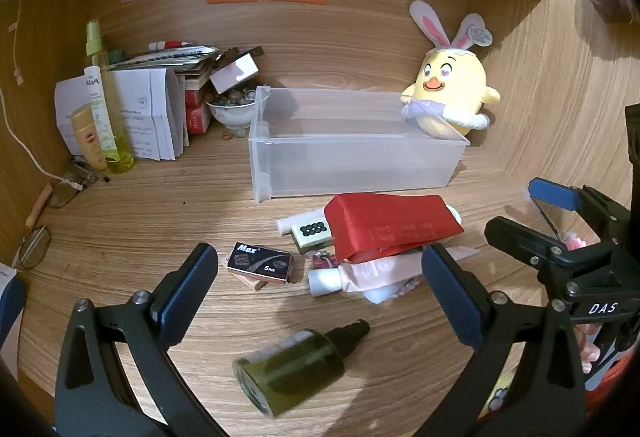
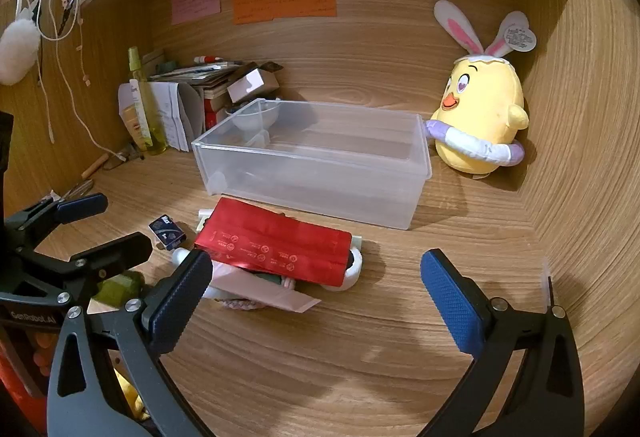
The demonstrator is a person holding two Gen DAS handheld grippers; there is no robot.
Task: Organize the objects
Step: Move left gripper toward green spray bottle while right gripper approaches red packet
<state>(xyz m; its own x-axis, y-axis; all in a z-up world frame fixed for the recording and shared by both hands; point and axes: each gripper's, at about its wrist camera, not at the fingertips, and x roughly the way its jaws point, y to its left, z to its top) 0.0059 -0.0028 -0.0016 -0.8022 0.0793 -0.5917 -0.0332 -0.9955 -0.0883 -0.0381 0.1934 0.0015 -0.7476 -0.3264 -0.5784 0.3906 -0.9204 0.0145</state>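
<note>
— What's the setting?
— A wooden desk (image 2: 360, 337) in a wood-walled nook, with a clear bin (image 2: 320, 157) near the back.
— And the green bottle (image 1: 292, 369)?
— On its side between the left gripper (image 1: 320, 285) fingers, nozzle pointing up-right toward the red packet (image 1: 388, 229).
— The grippers?
— Left and right gripper (image 2: 316, 297) both spread wide, holding nothing.

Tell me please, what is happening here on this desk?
A person holds two grippers over a wooden desk to tidy small things. Both the left gripper and the right gripper are open and hold nothing. The clear plastic bin looks empty. In front of it lies a pile: a red packet, a pink tube, a Max box and a dark green bottle on its side, nearest the left gripper. Nothing seems sorted yet.
</note>
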